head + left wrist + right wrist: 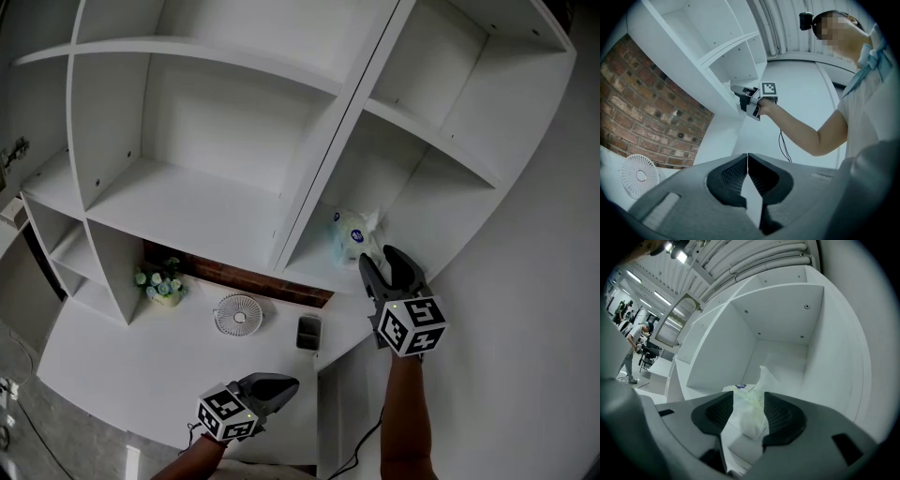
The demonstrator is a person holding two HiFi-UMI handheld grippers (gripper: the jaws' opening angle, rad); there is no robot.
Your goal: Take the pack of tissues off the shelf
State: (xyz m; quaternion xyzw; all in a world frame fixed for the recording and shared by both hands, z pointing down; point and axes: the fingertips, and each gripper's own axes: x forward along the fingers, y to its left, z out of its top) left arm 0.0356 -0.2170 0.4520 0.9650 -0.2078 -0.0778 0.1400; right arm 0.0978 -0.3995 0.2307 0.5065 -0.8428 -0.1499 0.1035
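**One pack of tissues (352, 234) pinched in the right gripper (380, 258)**

Raised to the white shelf (216, 202) and reaching into the lowest compartment on its right side. Ribbed pads (780, 416) closed in from both sides on the soft, pale wrapper, which is creased between them. Pack at the front edge of that compartment's floor, with a round blue mark on top. Impossible to tell whether lifted or resting on the board.

Left gripper (281, 384) held low, well apart from the shelf, over the white counter (112, 366). Jaws pressed together, tips meeting in a thin line, nothing between them.

On the counter, beside the strip of brick wall (234, 274): a small white fan (238, 314) and, just right of it, a small dark object (308, 332) too small to make out. In the low compartment to the left, a little pot of pale flowers (161, 284).
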